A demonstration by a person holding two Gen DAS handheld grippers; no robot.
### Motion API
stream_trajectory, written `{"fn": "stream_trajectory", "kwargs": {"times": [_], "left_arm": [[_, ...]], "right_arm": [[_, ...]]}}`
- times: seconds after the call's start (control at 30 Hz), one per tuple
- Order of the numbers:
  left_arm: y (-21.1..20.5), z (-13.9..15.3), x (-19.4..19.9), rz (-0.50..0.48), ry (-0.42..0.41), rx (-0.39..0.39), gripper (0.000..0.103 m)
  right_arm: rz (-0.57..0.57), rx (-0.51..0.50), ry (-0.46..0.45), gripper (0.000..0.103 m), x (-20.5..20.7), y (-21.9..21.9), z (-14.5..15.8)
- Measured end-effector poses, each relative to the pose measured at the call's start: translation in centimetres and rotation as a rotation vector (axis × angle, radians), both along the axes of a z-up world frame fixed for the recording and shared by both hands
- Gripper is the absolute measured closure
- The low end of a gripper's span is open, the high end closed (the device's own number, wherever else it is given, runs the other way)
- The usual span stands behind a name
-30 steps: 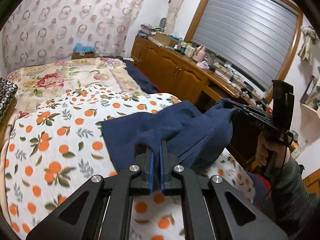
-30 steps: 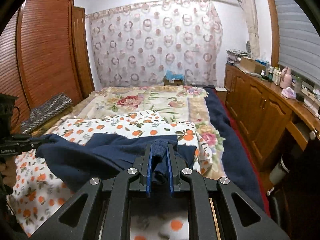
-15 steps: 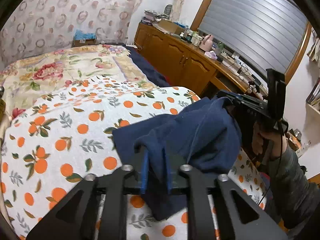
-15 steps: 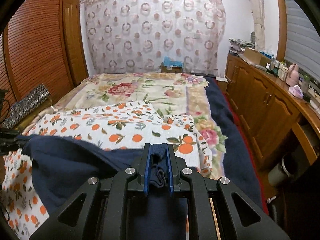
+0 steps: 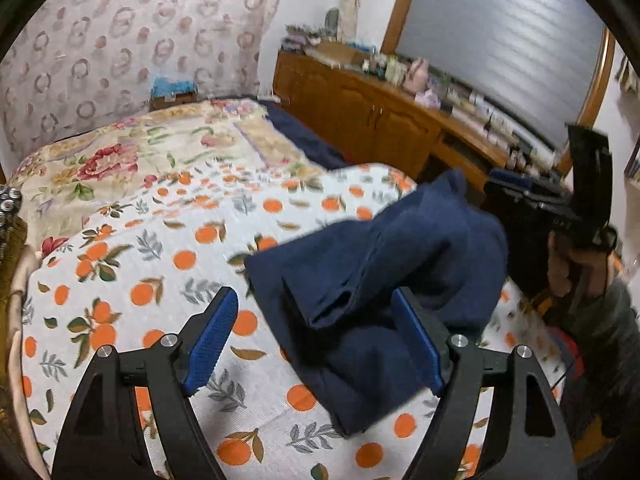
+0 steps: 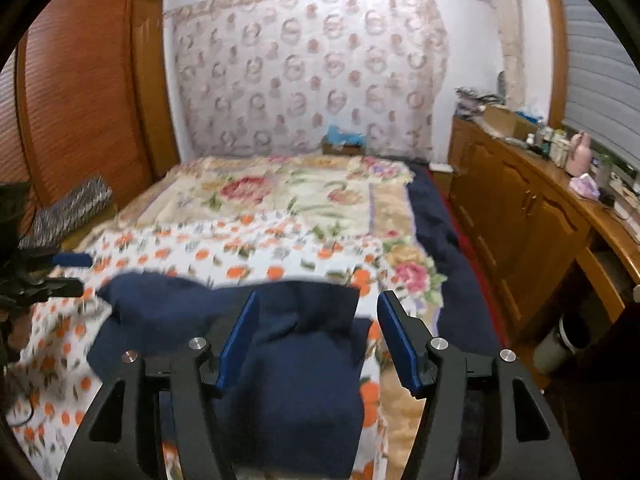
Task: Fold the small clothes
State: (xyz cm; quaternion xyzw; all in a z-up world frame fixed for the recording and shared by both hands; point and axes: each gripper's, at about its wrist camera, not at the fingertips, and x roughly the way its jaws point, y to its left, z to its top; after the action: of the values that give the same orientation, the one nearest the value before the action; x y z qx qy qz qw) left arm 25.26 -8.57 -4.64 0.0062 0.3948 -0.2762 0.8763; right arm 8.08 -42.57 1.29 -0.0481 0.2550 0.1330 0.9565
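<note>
On the left, the left tongs point(image 5: 314, 334) stand wide, their jaws having just been opening; the navy garment point(image 5: 384, 264) lies partly between the blue pads point(image 5: 212, 332) but neither pad presses it, so it is let go. The garment rests in a loose, doubled-over heap on the orange-print sheet point(image 5: 160, 264) of the bed, near its foot edge, with a rolled hem showing towards the left tongs and a peak of cloth sticking up on the far side.

To the right, the right tongs point(image 6: 316, 332) are also spread apart, jaws likewise just opened, with the garment's near fold point(image 6: 304, 360) below and between them, untouched by the pads. In the left wrist view the right tongs point(image 5: 520, 196) hang just beyond the cloth, held by a hand point(image 5: 576, 268).

The fabric looks like soft, thickish knit: light, limp, not slippery, not fragile. It will likely sag and bunch wherever unsupported, so one-point lifting would probably undo the fold. The best holds seem to be the two corners of a single edge or hem, pinched through all layers, one per tongs, keeping the edge taut while carrying it over.
</note>
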Motion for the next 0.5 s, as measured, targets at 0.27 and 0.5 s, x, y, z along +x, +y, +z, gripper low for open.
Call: {"fn": "stream_trajectory", "kwargs": {"times": [0.27,0.5], "left_arm": [[-1.1,-1.9,3.1,0.027,0.034,0.047,0.023],[-0.9,-2.5,5.6,0.12,0.014,0.11,0.023]], "right_arm": [[0.043,0.096,0.17,0.04,4.7,-1.1,-2.0],[0.122,0.084,0.164,0.093,5.9,-1.3,-1.2]]}}
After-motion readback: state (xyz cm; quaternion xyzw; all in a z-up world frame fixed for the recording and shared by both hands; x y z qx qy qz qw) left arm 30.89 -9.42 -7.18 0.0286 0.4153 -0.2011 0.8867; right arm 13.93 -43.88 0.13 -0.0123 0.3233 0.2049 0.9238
